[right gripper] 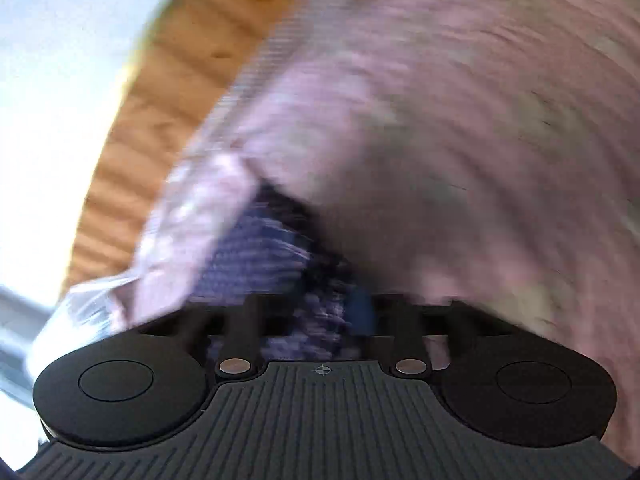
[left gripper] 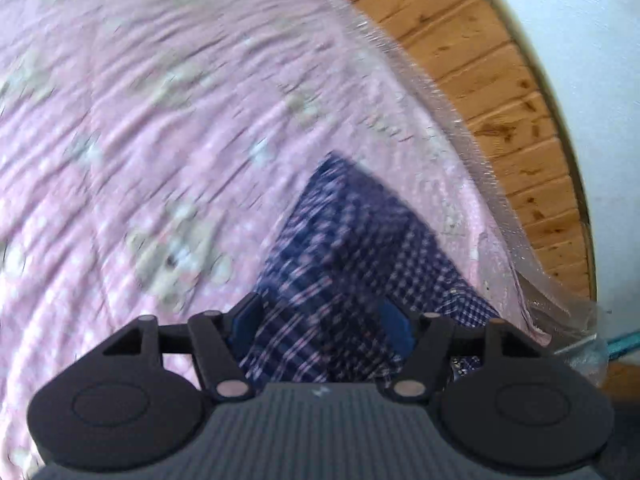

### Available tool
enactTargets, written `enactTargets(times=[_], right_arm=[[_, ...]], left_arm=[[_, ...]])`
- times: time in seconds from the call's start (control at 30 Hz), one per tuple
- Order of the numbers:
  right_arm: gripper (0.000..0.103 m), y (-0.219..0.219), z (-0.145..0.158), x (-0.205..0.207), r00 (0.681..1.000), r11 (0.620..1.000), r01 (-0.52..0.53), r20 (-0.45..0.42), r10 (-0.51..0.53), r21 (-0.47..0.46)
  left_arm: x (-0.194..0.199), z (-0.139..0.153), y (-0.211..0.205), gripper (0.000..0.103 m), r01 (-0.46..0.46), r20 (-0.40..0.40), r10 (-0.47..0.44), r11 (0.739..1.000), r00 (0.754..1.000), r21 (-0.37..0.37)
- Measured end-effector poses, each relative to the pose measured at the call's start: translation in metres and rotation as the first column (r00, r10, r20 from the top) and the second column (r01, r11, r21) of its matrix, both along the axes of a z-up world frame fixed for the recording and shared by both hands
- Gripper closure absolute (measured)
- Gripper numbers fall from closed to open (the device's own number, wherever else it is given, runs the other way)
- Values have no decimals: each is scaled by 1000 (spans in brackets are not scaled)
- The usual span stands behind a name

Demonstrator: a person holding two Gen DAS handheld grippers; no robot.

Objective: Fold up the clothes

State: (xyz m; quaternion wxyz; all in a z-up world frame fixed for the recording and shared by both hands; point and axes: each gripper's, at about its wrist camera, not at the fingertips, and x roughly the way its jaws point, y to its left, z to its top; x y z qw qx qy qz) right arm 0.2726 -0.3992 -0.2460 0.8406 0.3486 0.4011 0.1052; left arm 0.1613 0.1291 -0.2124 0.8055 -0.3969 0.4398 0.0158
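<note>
A dark blue checked garment [left gripper: 344, 240] lies on a pink patterned bedspread [left gripper: 160, 120]. In the left wrist view my left gripper [left gripper: 320, 320] is shut on the near edge of the garment, which runs forward from the blue pads [left gripper: 396, 324]. In the blurred right wrist view my right gripper [right gripper: 316, 312] is shut on the same checked garment [right gripper: 260, 256], bunched between its pads [right gripper: 362, 312]. The bedspread [right gripper: 460, 140] fills the right of that view.
A clear plastic cover edges the bed [left gripper: 488, 184]. Beyond it are a wooden plank floor [left gripper: 500, 92] and a white wall [left gripper: 580, 40]. The floor also shows in the right wrist view [right gripper: 168, 100], at upper left.
</note>
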Motion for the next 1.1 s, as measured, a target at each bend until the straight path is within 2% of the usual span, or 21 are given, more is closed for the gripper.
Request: enactTargets(times=[0.03, 0.1, 0.13, 0.17, 0.23, 0.3, 0.33, 0.37, 0.4, 0.47, 0.53, 0.6, 0.63, 0.7, 0.73, 0.77, 0.87, 1.0, 1.1], right_arm=[[91, 7, 9, 0, 999, 999, -34, 34, 36, -38], [91, 18, 18, -1, 994, 994, -78, 64, 83, -76], [91, 21, 18, 0, 994, 993, -88, 61, 93, -77], [91, 23, 16, 1, 994, 993, -87, 54, 91, -74], [91, 19, 11, -2, 998, 998, -60, 26, 61, -22], [83, 11, 3, -8, 1000, 998, -29, -11, 29, 56], [73, 10, -3, -8, 999, 995, -23, -35, 26, 98], [61, 12, -10, -8, 998, 991, -24, -63, 32, 132], [59, 14, -17, -11, 995, 988, -22, -92, 37, 156], [59, 19, -25, -18, 991, 983, -26, -124, 49, 181], [59, 25, -29, -22, 990, 981, -30, -129, 56, 193], [57, 31, -31, -24, 991, 981, -28, -124, 52, 194], [57, 33, -32, -23, 992, 981, -27, -119, 50, 190], [60, 37, -32, -21, 994, 985, -29, -99, 46, 170], [82, 37, -29, -21, 996, 988, -33, -80, 45, 152], [95, 38, -25, -20, 997, 990, -34, -64, 43, 134], [101, 38, -6, -23, 999, 996, -47, -21, 49, 79], [103, 34, 20, -33, 998, 997, -69, 7, 69, 35], [103, 30, 30, -43, 997, 997, -72, 5, 72, 32]], left_arm=[[4, 0, 0, 46, 8, 7, -8, 1000, 1000, 4], [13, -3, 0, 66, 23, 2, -23, 1000, 1000, -4], [18, -8, 1, 88, 31, -12, -32, 999, 999, -15], [17, -8, 4, 95, 24, -10, -24, 999, 1000, -23], [13, -7, 14, 95, -10, 4, 11, 999, 1000, -42], [10, -7, 26, 94, -60, 19, 62, 995, 998, -74], [10, -9, 28, 92, -68, 17, 69, 994, 997, -87], [10, -12, 28, 88, -71, 11, 72, 993, 997, -99], [10, -13, 26, 84, -67, 2, 68, 992, 998, -105], [9, -13, 16, 60, -40, 1, 40, 991, 999, -124], [7, -12, 2, 47, 1, 13, 0, 991, 1000, -131], [8, -11, -12, 46, 42, 21, -40, 993, 999, -111], [8, -12, -15, 47, 43, 24, -41, 995, 999, -91], [9, -10, -13, 60, 47, 34, -44, 994, 998, -103], [10, -8, -11, 79, 50, 39, -46, 992, 998, -112], [11, -7, -10, 98, 53, 44, -48, 991, 998, -122], [14, -4, -5, 100, 63, 59, -54, 987, 997, -150], [4, 12, -1, 101, 87, 77, -73, 977, 994, -194], [-3, 11, 1, 101, 84, 66, -73, 978, 995, -189]])
